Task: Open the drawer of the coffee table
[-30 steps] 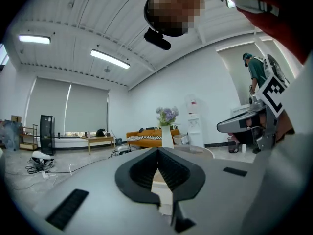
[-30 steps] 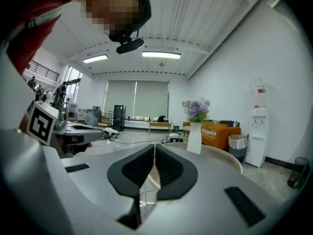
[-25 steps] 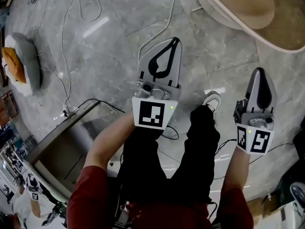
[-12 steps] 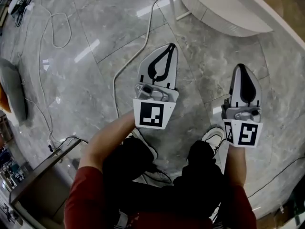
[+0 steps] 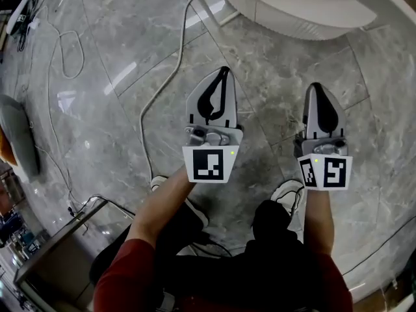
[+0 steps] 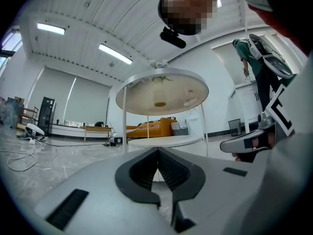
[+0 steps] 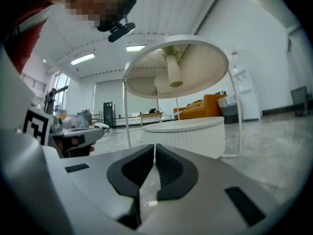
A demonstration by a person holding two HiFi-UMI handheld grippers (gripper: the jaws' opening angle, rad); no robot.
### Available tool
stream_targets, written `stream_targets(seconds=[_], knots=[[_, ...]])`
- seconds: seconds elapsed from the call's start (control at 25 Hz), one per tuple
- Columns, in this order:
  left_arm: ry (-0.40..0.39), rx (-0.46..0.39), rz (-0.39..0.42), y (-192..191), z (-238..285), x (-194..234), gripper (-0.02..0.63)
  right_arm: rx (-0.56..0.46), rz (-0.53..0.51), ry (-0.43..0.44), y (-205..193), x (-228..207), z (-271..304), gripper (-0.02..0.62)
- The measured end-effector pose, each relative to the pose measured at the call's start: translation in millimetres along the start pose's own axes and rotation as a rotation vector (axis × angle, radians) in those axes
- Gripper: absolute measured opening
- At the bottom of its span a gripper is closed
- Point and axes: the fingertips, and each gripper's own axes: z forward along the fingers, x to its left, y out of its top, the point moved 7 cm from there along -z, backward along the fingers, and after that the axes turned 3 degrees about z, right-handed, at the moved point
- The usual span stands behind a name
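While both hands hang low over the grey marble floor [image 5: 273, 77], the left gripper [image 5: 223, 73] is clenched tight, tips meeting on nothing. The right gripper [image 5: 316, 88] is pinched closed and empty too. Both point toward the top of the head view, where the white round coffee table [image 5: 292, 15] sits, clear of either tip. In the right gripper view, its ribbed lower drum [image 7: 188, 133] stands dead ahead under a wide round top [image 7: 195, 67]. No drawer front can be made out. A white cable [image 5: 151, 103] snakes down the left of centre.
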Motion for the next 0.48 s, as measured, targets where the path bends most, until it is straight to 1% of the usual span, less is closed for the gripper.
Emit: stream_targets(seconds=[0.12,0.2,0.24,0.28,0.36,0.48], knots=[[-0.009,0.006,0.006,-2.9,3.6,-6.7,0.014,-0.016,0.305,0.037,-14.3,-18.0,5.9,0.026],[-0.023,0.021,0.014,-5.3,5.3,-12.1,0.014,-0.025,0.462,0.027,-24.3,-29.3,11.1,0.026],[-0.028,0.028,0.015,-6.8,6.3,-15.1,0.014,-0.023,0.522,0.026,-29.8,-33.9,14.6,0.028],[-0.032,0.032,0.018,-8.2,7.6,-18.0,0.014,-0.023,0.578,0.037,-35.0,-37.4,19.7,0.055],[-0.035,0.032,0.025,-10.3,10.9,-22.6,0.014,-0.049,0.689,0.105,-41.4,-40.5,35.3,0.121],[-0.027,0.034,0.013,-11.4,17.1,-27.7,0.014,-0.089,0.826,0.201,-53.7,-47.1,58.5,0.173]])
